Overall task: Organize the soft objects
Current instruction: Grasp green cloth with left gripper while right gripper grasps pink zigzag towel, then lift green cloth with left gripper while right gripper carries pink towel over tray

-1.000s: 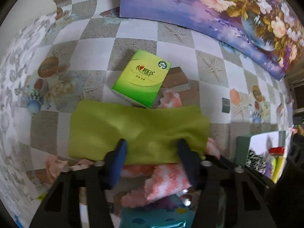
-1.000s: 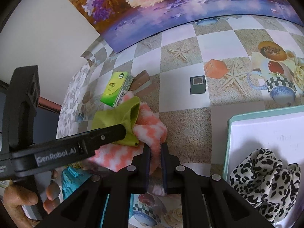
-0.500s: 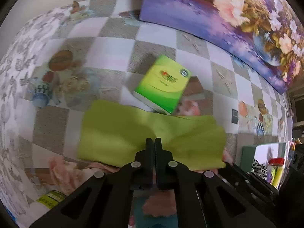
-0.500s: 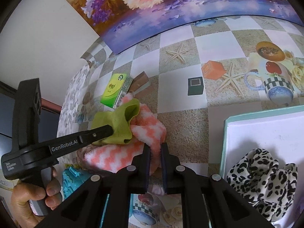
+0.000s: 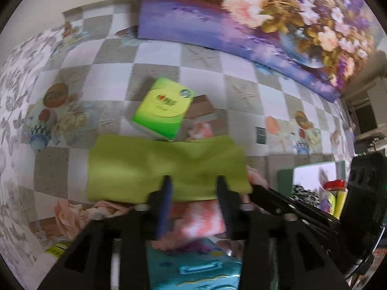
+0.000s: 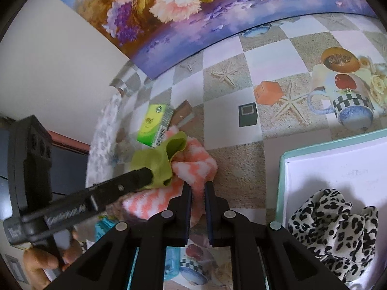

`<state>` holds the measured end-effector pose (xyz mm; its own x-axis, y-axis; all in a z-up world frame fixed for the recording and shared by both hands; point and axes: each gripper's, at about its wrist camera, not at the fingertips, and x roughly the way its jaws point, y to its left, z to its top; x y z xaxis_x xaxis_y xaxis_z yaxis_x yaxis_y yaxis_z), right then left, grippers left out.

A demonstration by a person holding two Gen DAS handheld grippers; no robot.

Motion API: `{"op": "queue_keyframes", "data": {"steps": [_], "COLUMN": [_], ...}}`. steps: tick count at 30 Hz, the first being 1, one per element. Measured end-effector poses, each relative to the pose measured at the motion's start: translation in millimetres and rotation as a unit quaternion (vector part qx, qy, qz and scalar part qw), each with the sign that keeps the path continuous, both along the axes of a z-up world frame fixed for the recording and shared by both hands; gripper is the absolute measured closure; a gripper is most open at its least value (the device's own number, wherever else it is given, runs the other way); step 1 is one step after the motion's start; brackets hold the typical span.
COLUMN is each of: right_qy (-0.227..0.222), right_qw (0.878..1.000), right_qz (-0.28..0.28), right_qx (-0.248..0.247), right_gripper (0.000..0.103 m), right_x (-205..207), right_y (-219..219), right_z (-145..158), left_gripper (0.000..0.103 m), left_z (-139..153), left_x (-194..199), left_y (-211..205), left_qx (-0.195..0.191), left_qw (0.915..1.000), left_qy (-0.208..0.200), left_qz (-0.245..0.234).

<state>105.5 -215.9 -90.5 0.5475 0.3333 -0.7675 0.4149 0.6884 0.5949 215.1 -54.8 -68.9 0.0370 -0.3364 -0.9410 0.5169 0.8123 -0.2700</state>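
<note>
A lime green cloth (image 5: 164, 164) lies spread over an orange-and-white fuzzy cloth (image 5: 200, 217) on the checked table. My left gripper (image 5: 194, 186) points steeply down at the green cloth's near edge. Its jaws are opening, that edge lies between the fingertips, and the pads do not press on it. From the right wrist view, the left gripper (image 6: 148, 176) touches the bunched green cloth (image 6: 157, 159). My right gripper (image 6: 197, 188) is shut on a fold of the fuzzy cloth (image 6: 193, 164).
A green tissue pack (image 5: 164, 106) lies just beyond the cloths. A white tray with a teal rim (image 6: 281, 181) at the right holds a leopard-print cloth (image 6: 338, 236). A teal packet (image 5: 193, 265) lies under the left gripper. A flower painting (image 5: 241, 24) leans at the back.
The left jaws stood apart a second ago, were shut half a second ago, and are apart again; that gripper has drawn back a little. The right gripper kept its hold and place.
</note>
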Motion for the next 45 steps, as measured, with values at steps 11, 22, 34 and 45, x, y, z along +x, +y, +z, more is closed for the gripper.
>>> {"op": "queue_keyframes", "data": {"steps": [11,22,34,45], "right_qy": [-0.005,-0.001,0.000,-0.071], "right_qw": [0.999,0.999,0.999,0.994], "right_qz": [-0.017,-0.023,-0.021,-0.021], "right_qx": [0.029,0.036,0.038,0.076], "right_gripper": [0.092,0.092,0.092,0.095], "right_x": [-2.5,-4.2,-6.9,-17.9], "right_y": [-5.8,-9.5,-9.4,-5.7], "right_z": [-3.2,-5.4,-3.4,33.4], "left_gripper": [0.049,0.054,0.099,0.102], "left_z": [12.9,0.6,-10.0,50.1], "left_x": [-25.7,-18.2,-11.4,-13.1], "left_y": [-21.9,-30.9,-17.9,13.2], "left_qx": [0.010,0.027,-0.014,-0.066], "left_qw": [0.9964,0.9960,0.9992,0.9900], "left_qy": [-0.031,-0.056,-0.034,-0.102], "left_qz": [-0.078,-0.064,-0.015,0.072]}}
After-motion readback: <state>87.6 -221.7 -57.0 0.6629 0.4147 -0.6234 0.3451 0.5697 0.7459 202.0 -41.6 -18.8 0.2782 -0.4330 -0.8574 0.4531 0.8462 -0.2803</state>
